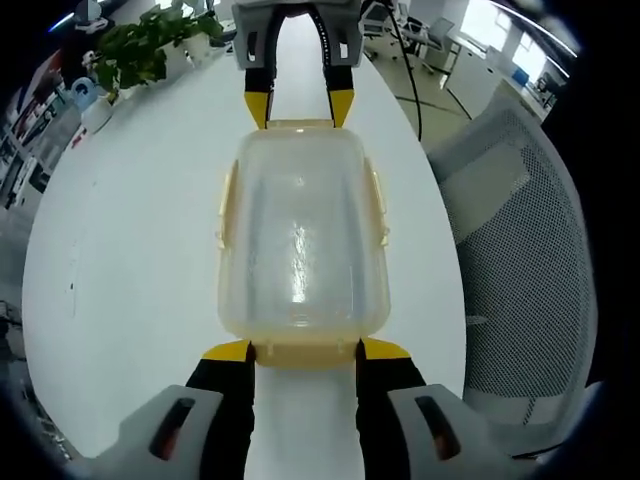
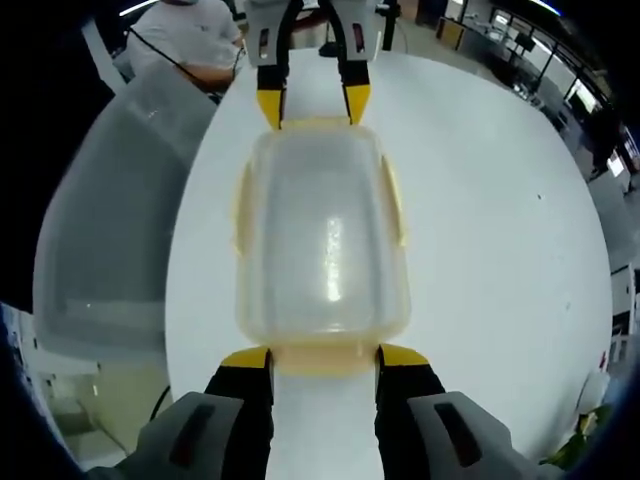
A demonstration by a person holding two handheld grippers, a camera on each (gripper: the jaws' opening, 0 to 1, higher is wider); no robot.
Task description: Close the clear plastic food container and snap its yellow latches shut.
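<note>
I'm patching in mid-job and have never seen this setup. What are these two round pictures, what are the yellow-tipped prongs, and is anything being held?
No robot arm here: a person holds a two-jaw gripper in each hand, and each carries a fisheye camera looking along its jaws. The left gripper view shows the left gripper rising from the bottom; the right gripper view shows the right gripper likewise. Each also sees the other gripper at the top, so they face each other across a clear plastic food container with its lid on, resting on a white table. Both grippers are open, yellow tips at the container's ends beside the end latches. Nothing is lifted. Yellow side latches run along its long edges; whether they are snapped is unclear. A mesh office chair stands nearby.
</note>
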